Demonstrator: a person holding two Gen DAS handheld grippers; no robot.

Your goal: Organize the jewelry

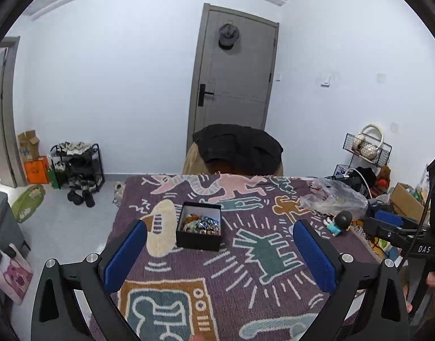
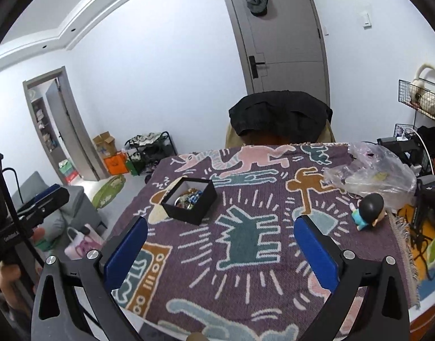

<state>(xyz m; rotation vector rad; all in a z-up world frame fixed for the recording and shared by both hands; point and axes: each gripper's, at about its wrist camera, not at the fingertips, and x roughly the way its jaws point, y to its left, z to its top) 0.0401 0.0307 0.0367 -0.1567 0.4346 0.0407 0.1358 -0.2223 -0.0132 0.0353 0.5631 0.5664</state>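
A small black box (image 1: 199, 228) with a white lining sits open on the patterned purple cloth (image 1: 246, 270), filled with a heap of colourful jewelry (image 1: 202, 224). My left gripper (image 1: 220, 253) hovers above the near part of the table, jaws wide open and empty, with the box just beyond its left blue pad (image 1: 123, 255). In the right wrist view the same box (image 2: 190, 200) lies ahead to the left, jewelry (image 2: 189, 197) visible inside. My right gripper (image 2: 220, 251) is also wide open with nothing between its pads.
A crumpled clear plastic bag (image 2: 370, 176) and a small dark-headed figurine (image 2: 369, 210) lie at the table's right side. A chair draped with a black jacket (image 2: 280, 116) stands behind the table. Wire shelves and cables (image 2: 416, 142) crowd the right; a shoe rack (image 1: 78, 164) stands by the far wall.
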